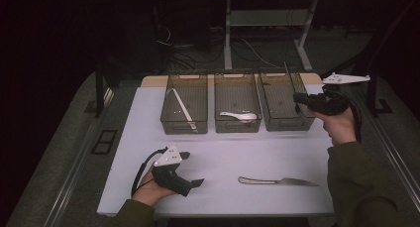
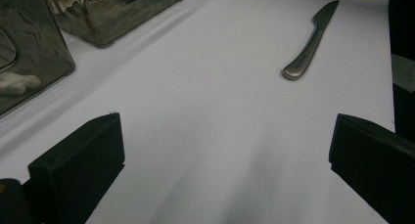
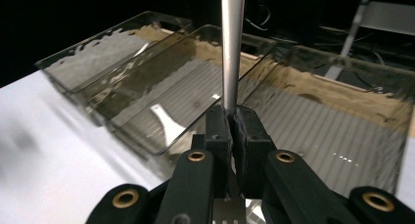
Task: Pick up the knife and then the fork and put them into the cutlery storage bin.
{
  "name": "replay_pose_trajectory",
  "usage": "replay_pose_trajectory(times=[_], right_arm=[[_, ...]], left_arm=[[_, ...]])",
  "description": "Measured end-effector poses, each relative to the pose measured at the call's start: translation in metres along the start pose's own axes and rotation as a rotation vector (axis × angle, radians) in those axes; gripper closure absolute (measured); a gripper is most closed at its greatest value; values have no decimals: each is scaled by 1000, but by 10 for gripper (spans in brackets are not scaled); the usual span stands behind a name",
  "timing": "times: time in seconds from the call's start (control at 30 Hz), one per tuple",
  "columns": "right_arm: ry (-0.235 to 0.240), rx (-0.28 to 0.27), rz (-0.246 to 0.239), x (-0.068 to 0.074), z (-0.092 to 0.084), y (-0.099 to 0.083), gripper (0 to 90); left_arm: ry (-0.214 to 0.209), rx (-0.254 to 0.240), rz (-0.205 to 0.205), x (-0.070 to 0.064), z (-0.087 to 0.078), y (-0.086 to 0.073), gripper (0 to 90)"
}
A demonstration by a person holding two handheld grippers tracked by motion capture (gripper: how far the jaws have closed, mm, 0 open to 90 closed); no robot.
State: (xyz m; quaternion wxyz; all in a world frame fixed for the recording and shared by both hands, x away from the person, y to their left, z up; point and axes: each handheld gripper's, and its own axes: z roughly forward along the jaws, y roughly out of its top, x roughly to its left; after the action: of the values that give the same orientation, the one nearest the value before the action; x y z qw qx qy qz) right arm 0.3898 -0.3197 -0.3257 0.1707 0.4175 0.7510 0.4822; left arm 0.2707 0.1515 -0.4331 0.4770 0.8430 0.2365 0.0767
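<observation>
Nearest the camera, the left gripper point(image 1: 190, 170) is held with jaws spread wide over the white table point(image 1: 277, 155), near a silver metal knife point(image 1: 277, 181), while the right gripper point(image 3: 234, 120) is clamped on a slim silver metal utensil handle point(image 3: 231, 43) above the rightmost clear plastic bin point(image 1: 286, 102).

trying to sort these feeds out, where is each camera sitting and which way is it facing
High view: above the person's side, looking forward and down on the white table; both forearms and claws show.
Left gripper view: on the left claw, low over the table, open jaws facing the silver metal knife.
Right gripper view: on the right claw, above the three clear plastic bins, jaws shut on a thin silver metal utensil handle.
Shared: the high and left gripper views both show the knife; all show bins.
</observation>
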Motion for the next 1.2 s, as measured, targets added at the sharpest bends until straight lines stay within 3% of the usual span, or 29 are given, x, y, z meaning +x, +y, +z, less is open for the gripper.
replay_pose_trajectory(times=[0.33, 0.43, 0.9, 1.2], right_arm=[[-71, 7, -2, -22, 21, 11, 853], [-104, 31, -8, -28, 30, 11, 853], [-170, 132, 30, -58, 59, -9, 852], [-205, 232, -17, -61, 75, -19, 852]], left_arm=[[-1, -2, 1, 0, 0, 0, 0], [-1, -2, 1, 0, 0, 0, 0], [-4, -4, 1, 0, 0, 0, 0], [-5, -5, -1, 0, 0, 0, 0]])
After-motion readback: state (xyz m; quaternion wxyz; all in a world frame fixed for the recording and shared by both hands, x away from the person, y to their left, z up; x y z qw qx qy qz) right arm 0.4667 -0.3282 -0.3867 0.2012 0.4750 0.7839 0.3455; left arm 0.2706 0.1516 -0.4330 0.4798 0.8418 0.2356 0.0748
